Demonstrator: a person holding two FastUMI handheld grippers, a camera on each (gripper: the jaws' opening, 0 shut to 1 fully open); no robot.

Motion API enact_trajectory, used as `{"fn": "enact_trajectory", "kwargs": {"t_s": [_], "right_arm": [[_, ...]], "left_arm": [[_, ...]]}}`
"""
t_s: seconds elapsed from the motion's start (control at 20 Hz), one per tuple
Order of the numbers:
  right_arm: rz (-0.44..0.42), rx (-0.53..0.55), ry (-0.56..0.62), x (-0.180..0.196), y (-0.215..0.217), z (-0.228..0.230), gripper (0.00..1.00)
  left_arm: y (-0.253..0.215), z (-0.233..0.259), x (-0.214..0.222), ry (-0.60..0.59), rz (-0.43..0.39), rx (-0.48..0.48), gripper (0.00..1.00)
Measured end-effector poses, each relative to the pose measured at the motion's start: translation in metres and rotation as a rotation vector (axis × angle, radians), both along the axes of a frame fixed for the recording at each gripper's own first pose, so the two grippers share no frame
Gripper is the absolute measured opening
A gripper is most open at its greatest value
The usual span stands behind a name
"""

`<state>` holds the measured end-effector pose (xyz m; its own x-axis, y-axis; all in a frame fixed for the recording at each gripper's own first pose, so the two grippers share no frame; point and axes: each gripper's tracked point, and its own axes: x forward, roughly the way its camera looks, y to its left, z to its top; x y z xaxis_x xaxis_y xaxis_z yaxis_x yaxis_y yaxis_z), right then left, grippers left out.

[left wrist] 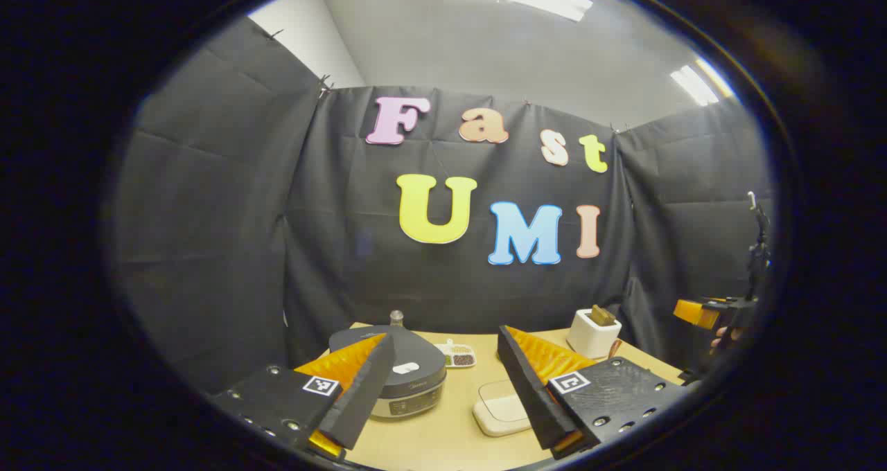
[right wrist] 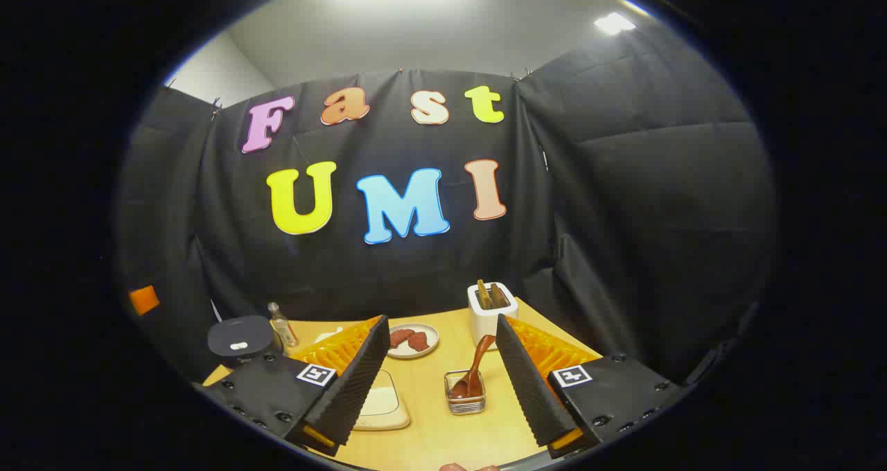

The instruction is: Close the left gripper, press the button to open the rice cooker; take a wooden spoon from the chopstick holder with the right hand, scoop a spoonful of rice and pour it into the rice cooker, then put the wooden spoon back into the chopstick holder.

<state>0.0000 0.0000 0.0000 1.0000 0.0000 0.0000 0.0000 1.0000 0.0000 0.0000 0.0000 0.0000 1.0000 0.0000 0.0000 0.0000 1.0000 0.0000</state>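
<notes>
In the right gripper view, the brown wooden spoon (right wrist: 472,372) stands low in the centre of the frame, its bowl down inside a small wire-sided chopstick holder (right wrist: 465,400) and its handle leaning up and to the right, its tip just in front of a white square block with wooden pieces in its slots (right wrist: 490,316). The right gripper (right wrist: 439,370) has its black-padded fingers spread wide, grasping nothing, the spoon showing in the gap between them. Behind sits a round plate with reddish pieces (right wrist: 414,339); at lower left a flat cream tray (right wrist: 380,406) lies partly behind the left finger. Further left stand a small glass bottle (right wrist: 280,323) and the dark-lidded round rice cooker (right wrist: 240,338), lid down.

In the left gripper view, the left gripper (left wrist: 443,381) is likewise released and empty, over the light wooden table (left wrist: 429,436). The rice cooker (left wrist: 412,381) sits at lower centre-left, closed, half hidden by the left finger, with a small divided dish (left wrist: 459,354) behind it. The right gripper (left wrist: 700,313) and the fingers holding it show at the right edge.
</notes>
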Motion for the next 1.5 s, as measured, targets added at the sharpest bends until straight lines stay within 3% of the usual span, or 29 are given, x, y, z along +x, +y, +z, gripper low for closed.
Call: {"fn": "enact_trajectory", "kwargs": {"t_s": [0.25, 0.45, 0.75, 1.2, 1.5], "right_arm": [[-0.032, 0.007, 0.026, 0.005, -0.017, -0.007, 0.97], [-0.044, 0.020, 0.048, 0.005, -0.028, -0.015, 0.98], [-0.012, -0.028, 0.041, 0.016, -0.036, -0.014, 0.98], [0.082, -0.053, 0.073, 0.064, -0.067, 0.003, 0.98], [0.207, -0.066, 0.075, 0.099, -0.074, 0.010, 0.98]], "left_arm": [[-0.004, -0.009, -0.001, 0.014, 0.000, -0.043, 0.95], [-0.009, -0.011, -0.004, 0.019, 0.002, -0.018, 0.94], [-0.027, -0.016, 0.004, 0.036, 0.024, -0.014, 0.94], [-0.071, -0.005, 0.024, 0.074, 0.118, -0.021, 0.95], [-0.092, 0.016, 0.025, 0.048, 0.211, -0.059, 0.94]]}}
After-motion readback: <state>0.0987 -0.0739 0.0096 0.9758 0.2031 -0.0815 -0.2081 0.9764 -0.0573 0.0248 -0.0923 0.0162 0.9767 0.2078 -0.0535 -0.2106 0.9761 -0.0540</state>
